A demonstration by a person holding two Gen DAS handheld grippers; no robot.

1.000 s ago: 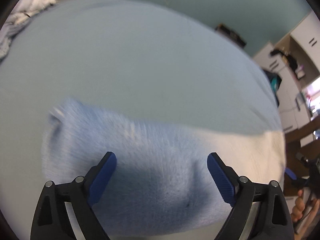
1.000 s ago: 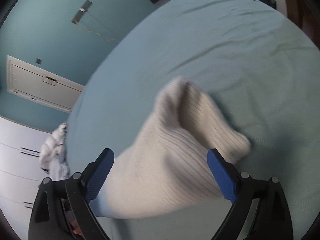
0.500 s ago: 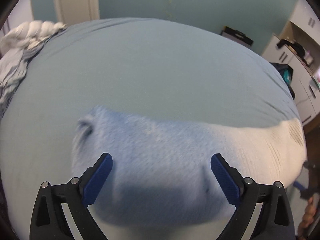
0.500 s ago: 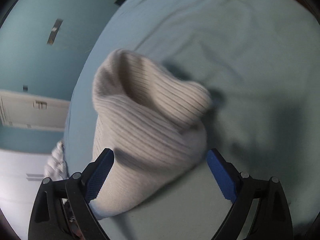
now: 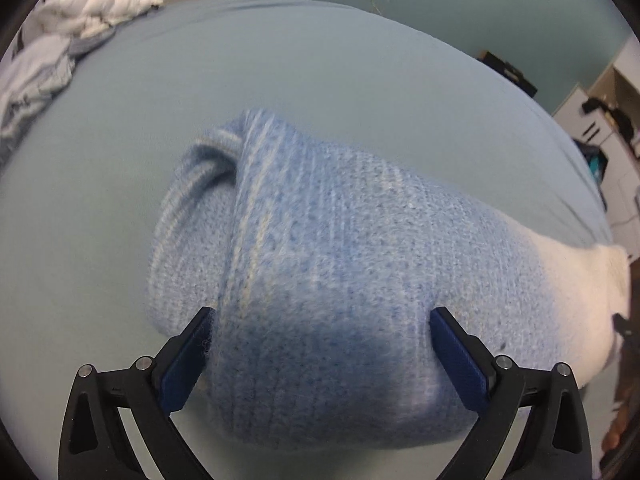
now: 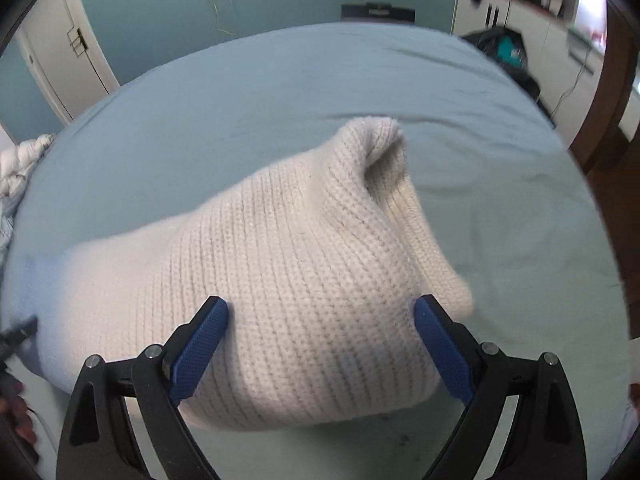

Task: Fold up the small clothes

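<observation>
Looking: we see one knit sock (image 5: 320,280) on the bed (image 5: 320,92), blue at one end and cream at the other (image 6: 280,264).
Sock, left view: the blue end fills the middle, its folded tip rising toward 11 o'clock; the knit fades to cream toward 3 o'clock.
Sock, right view: the cream end fills the middle, its open cuff (image 6: 384,160) standing up toward 1 o'clock; the body runs off toward 9 o'clock.
Left gripper (image 5: 320,356): our blue pads (image 5: 184,364) stand wide apart at 7 and 5 o'clock, with the blue knit between them. The pads sit at the edges of the fabric; we cannot tell whether they press it.
Right gripper (image 6: 320,348): pads (image 6: 200,344) likewise wide apart, the cream knit bulging between them and touching both inner faces.
Bed: a pale blue sheet with faint creases, reaching to 12 o'clock in both views.
Laundry (image 5: 60,52): a heap of white and grey cloth at 10 o'clock in the left view, well apart from the sock.
Door (image 6: 64,52): white, at 10 o'clock in the right view.
Cabinets (image 6: 520,20): white, at 1 o'clock.
</observation>
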